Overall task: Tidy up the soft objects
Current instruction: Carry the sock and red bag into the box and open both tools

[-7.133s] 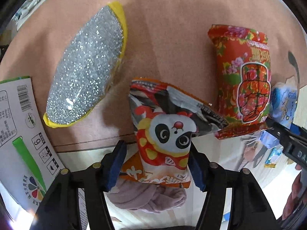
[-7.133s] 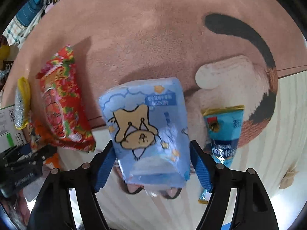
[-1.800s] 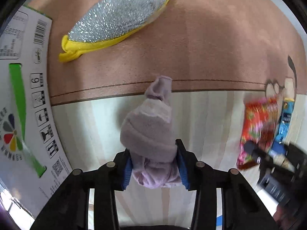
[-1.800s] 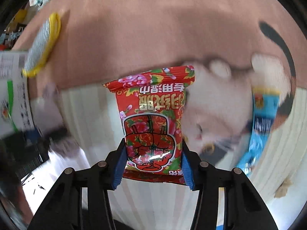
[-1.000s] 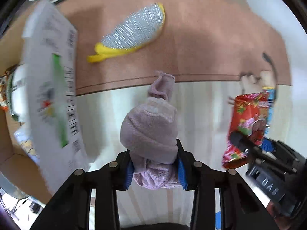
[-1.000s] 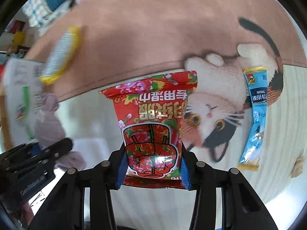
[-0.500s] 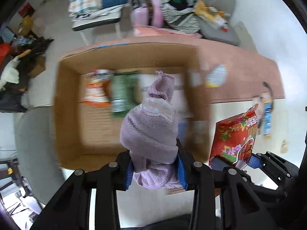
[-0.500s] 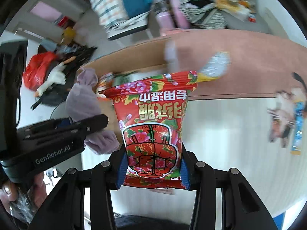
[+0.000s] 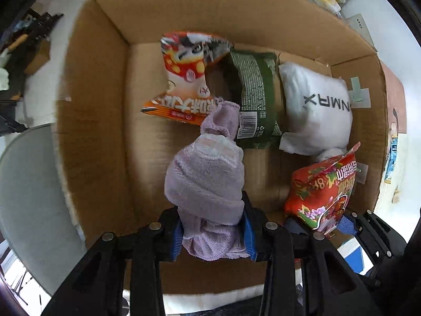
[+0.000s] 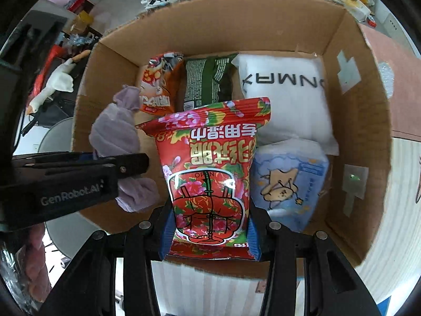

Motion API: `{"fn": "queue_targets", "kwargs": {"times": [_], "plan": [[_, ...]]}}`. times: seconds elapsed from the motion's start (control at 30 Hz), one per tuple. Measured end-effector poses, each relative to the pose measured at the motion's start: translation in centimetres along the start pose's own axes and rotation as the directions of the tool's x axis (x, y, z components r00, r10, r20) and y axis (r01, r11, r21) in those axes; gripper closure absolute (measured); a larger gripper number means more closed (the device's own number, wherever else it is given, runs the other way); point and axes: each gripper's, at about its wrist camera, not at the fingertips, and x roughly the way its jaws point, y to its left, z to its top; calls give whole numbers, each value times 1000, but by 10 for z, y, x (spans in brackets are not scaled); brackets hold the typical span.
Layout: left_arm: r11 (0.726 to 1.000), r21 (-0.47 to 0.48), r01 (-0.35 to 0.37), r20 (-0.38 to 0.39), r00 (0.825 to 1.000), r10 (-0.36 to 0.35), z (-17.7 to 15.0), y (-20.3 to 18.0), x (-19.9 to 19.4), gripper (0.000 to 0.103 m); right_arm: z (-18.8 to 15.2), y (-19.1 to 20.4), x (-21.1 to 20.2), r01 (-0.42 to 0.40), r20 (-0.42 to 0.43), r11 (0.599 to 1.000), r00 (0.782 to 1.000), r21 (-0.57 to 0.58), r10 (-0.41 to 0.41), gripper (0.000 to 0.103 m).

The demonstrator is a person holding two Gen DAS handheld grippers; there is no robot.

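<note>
Left wrist view: left claw (image 9: 212, 233) clamped on a lilac knit sock bundle (image 9: 206, 179); the blue pads are mostly buried in fabric and the bundle's lower end is hidden between the fingers. Its long axis runs from bottom centre up toward frame centre, the narrow cuff end pointing away from the camera, over the open cardboard box (image 9: 89, 121). Inside the box, upper centre: panda snack bag (image 9: 184, 73), dark green packet (image 9: 254, 92) partly covered by the cuff, white pillow pack (image 9: 315, 108) at right. Red floral pack (image 9: 322, 192) at lower right, its bottom edge cut off by the right claw's black frame; what lies under it cannot be made out. Right wrist view: right claw (image 10: 210, 233) closed on the red floral pack (image 10: 210, 173), which stands lengthwise up the frame, print upside down, hiding the box floor behind it. Blue cartoon tissue pack (image 10: 288, 181) lies just right of it, below the white pillow pack (image 10: 286, 97). Left claw (image 10: 118, 169) enters from the left edge, holding the sock bundle (image 10: 115, 129); its pads are not visible here. Box far wall (image 10: 236, 21) at top; clutter beyond is blurred.
</note>
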Motion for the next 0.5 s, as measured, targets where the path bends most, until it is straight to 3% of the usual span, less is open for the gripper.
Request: {"fn": "queue_targets", "kwargs": {"times": [0.23,0.37,0.43,0.5], "plan": [[997,38,69,-77,995,-66,9,-6,29,68,9,-3,19,23,-39,1000,999,3,-23,56],[998,50,41,-123,992,-34,10,-11,42,67,13,-1,34,32,-84,999,996,-7,-32,53],[998,46,36,-131,991,-30,6,-13,44,66,8,1,29,42,-82,999,996,-10,-43,44],[998,43,45,-127,991,-39,2,-15,41,54,6,3,24,46,-72,999,996,-8,-46,24]]}}
